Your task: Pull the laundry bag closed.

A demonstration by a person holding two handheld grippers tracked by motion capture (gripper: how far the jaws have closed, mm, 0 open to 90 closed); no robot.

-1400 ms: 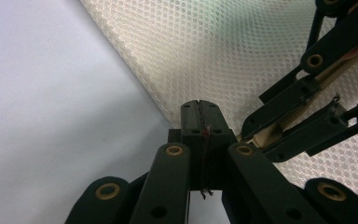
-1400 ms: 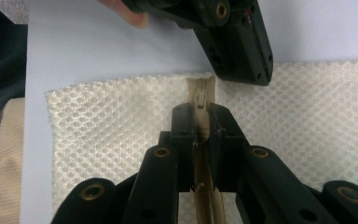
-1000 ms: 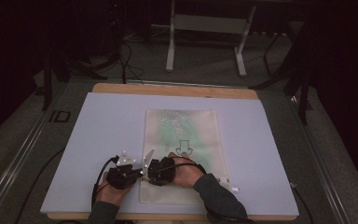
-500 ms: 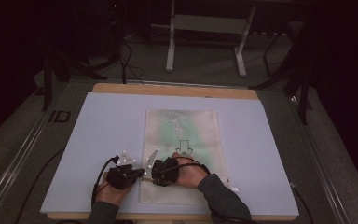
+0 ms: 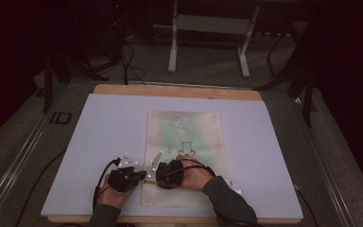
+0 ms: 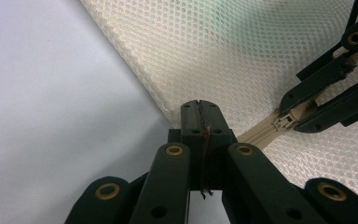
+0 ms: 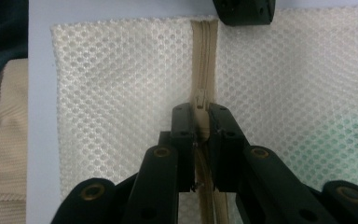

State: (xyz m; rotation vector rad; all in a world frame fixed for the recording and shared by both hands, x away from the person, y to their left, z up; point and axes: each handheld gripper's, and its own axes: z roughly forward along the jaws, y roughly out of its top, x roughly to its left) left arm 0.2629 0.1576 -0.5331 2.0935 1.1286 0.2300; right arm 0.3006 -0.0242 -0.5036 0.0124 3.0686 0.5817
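A cream mesh zip bag (image 5: 184, 127) lies flat in the middle of the pale board (image 5: 104, 123), with something green showing through the mesh. A beige zipper (image 7: 204, 51) runs across its near end. My left gripper (image 5: 144, 178) is at the bag's left edge, shut on the bag's edge (image 6: 199, 105) where the zipper tape ends. My right gripper (image 5: 158, 178) points left along the zipper and is shut on the zipper pull (image 7: 200, 100). The left gripper view has the right gripper (image 6: 326, 88) and the slider (image 6: 282, 122) at its right. The two grippers are close together.
The board sits on a wooden table (image 5: 175, 91), with open board surface left and right of the bag. A white metal stand (image 5: 208, 28) and cables (image 5: 127, 56) lie on the dark floor beyond the table's far edge. A sleeve (image 7: 0, 107) is left of the bag.
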